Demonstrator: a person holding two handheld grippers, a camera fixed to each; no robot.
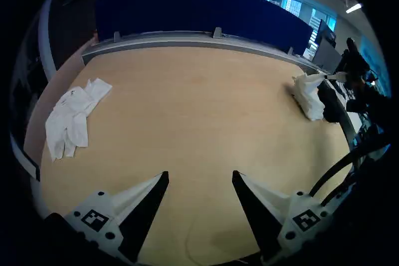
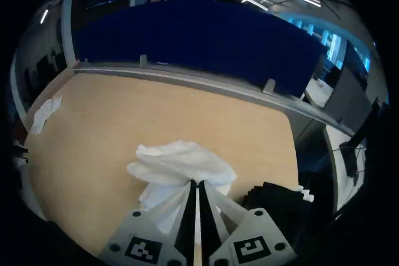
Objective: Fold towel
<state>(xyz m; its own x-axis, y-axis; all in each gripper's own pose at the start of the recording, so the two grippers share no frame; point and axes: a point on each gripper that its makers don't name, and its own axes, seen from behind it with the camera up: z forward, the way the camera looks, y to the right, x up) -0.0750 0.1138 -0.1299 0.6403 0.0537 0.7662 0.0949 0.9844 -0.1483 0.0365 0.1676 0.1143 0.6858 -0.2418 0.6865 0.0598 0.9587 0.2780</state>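
The right claw (image 2: 198, 186) grips a white towel (image 2: 179, 163) toward the right end of the blue divider (image 2: 199, 36). The left claw (image 1: 199, 176) hangs released over the worktop (image 1: 199, 106) (1 other cloth (image 1: 72, 116) lies toward the divider's left end).

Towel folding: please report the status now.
Left tool open above the desk. Right tool shut on bunched towel, not yet folded. Another white cloth lies apart; black items beside the towel.
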